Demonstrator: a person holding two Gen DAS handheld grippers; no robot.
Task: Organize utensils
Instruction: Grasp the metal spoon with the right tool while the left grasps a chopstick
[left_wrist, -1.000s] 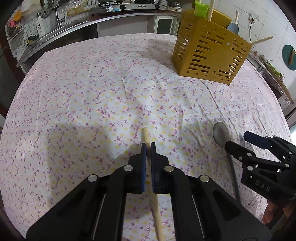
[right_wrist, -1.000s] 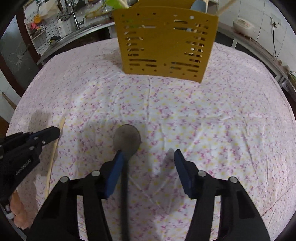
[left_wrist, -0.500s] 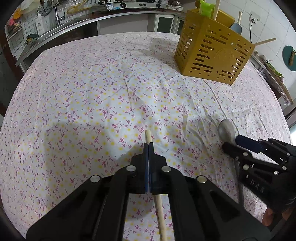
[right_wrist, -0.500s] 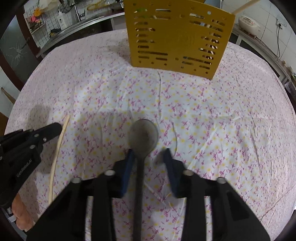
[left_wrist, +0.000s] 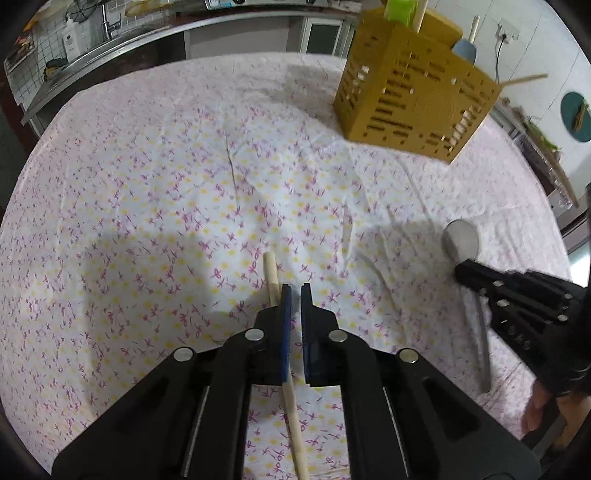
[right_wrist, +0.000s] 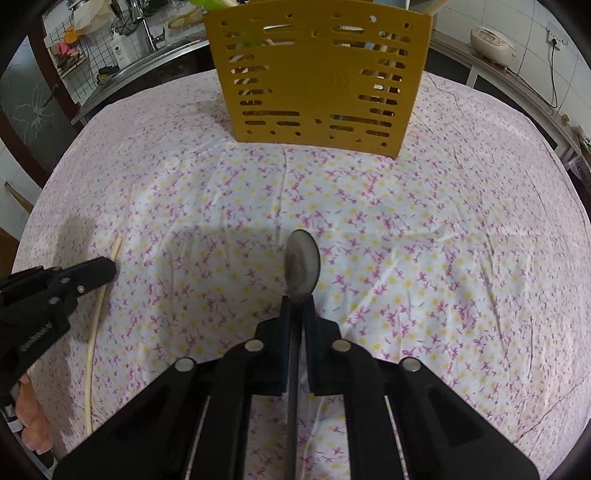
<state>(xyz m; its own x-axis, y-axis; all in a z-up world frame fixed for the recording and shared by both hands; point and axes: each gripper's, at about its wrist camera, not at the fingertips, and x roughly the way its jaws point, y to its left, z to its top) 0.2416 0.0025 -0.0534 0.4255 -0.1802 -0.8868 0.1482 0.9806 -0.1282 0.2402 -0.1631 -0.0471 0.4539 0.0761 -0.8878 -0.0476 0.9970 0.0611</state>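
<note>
Utensils: two lie on the cloth, a wooden chopstick (left_wrist: 271, 275) and a metal spoon (right_wrist: 303, 266); others stand in the holder.
Chopstick: lies lengthwise on the floral tablecloth (left_wrist: 147, 184), its tip poking out ahead of the left gripper.
Left gripper (left_wrist: 295, 295): blue pads nearly together, only a thin slit between them; the stick runs under the left pad and comes out below it. Pinched on the stick as far as both views show.
Spoon: bowl up, pointing toward the holder, handle running back between the right gripper's pads.
Right gripper (right_wrist: 297, 306): jaws have just been closing; pads now press both sides of the spoon's neck, just behind the bowl.
Holder (right_wrist: 317, 77): yellow slotted box at the far side of the table, well apart from both grippers; a green piece and pale sticks rise above its rim.
Background: sink counter with a soap bottle (left_wrist: 69, 35) at far left.
</note>
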